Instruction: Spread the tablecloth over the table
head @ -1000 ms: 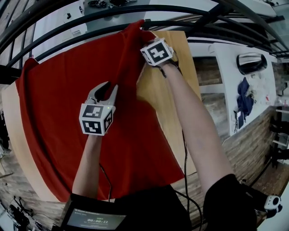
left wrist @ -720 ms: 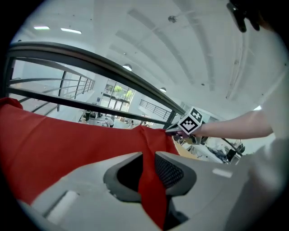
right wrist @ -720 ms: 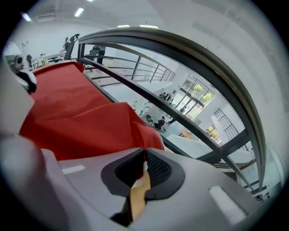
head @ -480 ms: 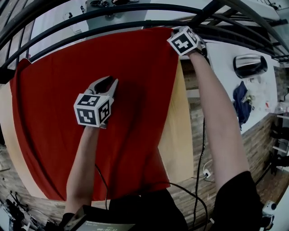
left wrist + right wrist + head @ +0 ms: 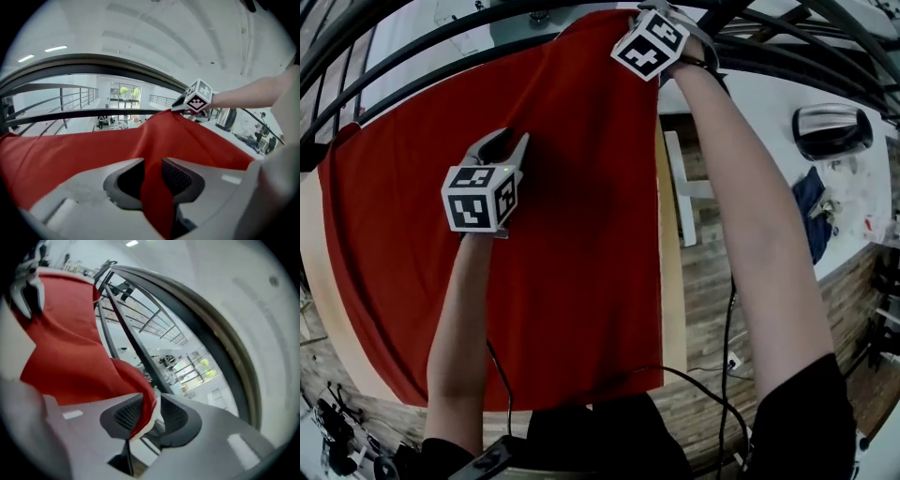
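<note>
Tablecloth (image 5: 572, 234): red, lying over most of the wooden table (image 5: 672, 309). 1 bare strip of wood shows along the right edge, and another along the left. Far right corner is lifted off the top, up by the dark railing (image 5: 441, 70).

- Left gripper (image 5: 508, 139): over the middle of the cloth, angled down. Its own view shows a pinched fold standing between the jaws, pads touching it on both sides. Jaws are opening. A raised ridge runs from this fold toward the far corner.
- Right gripper (image 5: 150, 411): at the far right corner. The hem hangs between the jaws against 1 pad, with a gap on the other side. Jaws are opening, so the grip looks like it is letting go.

Step, as I read it: final placement of the far right corner, with release under way.

Next move likely calls for:
1. Drop the corner past the table's far edge.
2. Free the middle fold so the ridge flattens.
3. Re-grip an edge and draw the cloth sideways to even out the 2 bare strips.
</note>
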The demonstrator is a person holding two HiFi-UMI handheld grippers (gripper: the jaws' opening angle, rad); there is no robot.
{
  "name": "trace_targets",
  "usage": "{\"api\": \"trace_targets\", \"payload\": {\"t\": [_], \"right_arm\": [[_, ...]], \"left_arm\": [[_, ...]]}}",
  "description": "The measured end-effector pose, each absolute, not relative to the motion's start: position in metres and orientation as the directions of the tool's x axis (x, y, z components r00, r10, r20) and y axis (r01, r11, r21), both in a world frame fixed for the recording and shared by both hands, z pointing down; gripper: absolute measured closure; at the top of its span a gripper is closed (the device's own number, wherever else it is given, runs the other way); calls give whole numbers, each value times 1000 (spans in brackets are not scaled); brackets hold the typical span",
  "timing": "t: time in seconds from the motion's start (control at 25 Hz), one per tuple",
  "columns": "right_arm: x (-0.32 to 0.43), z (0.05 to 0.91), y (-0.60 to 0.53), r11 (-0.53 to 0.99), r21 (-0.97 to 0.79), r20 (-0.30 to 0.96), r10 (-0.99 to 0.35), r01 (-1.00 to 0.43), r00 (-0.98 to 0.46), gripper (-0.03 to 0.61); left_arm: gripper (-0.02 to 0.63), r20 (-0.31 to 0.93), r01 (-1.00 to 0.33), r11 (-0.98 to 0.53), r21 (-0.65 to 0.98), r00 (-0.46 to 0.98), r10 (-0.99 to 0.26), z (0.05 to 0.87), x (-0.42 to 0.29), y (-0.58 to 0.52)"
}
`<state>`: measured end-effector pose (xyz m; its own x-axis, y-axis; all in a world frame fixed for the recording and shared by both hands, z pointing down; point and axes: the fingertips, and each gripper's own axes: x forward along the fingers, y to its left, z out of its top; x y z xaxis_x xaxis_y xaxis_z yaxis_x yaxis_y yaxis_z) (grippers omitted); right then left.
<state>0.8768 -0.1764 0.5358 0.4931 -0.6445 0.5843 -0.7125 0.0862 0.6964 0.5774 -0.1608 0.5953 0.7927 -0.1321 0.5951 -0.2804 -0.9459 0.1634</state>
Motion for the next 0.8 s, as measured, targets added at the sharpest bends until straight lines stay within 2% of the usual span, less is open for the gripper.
{"api": "trace_targets", "payload": {"t": [0.04,0.08,0.2,0.28,0.4,0.48,0.64,0.8], "right_arm": [[872,544,-171,70,638,620,-638,-767,457,438],[868,552,-161,58,588,647,-633,-807,425,420],[863,567,-120,17,505,669,-640,-863,378,420],[856,569,-87,-60,416,662,-664,-908,347,424],[823,570,-31,-169,216,621,-736,-962,269,476],[785,572,7,-187,103,586,-782,-977,212,524],[702,583,86,-192,-46,537,-832,-980,137,525],[623,590,181,-260,-92,529,-831,-961,174,525]], "left_arm": [[508,593,-296,-941,163,791,-146,595,576,-164],[508,596,-301,-942,151,788,-156,596,575,-165],[477,611,-285,-954,89,772,-174,599,576,-160],[434,623,-274,-960,56,761,-181,601,578,-157],[414,625,-242,-970,-2,757,-190,603,578,-150],[452,595,-201,-979,-41,782,-186,595,576,-138],[503,529,-55,-995,-83,844,-91,568,560,-71],[535,520,105,-994,-19,851,80,564,513,29]]}}
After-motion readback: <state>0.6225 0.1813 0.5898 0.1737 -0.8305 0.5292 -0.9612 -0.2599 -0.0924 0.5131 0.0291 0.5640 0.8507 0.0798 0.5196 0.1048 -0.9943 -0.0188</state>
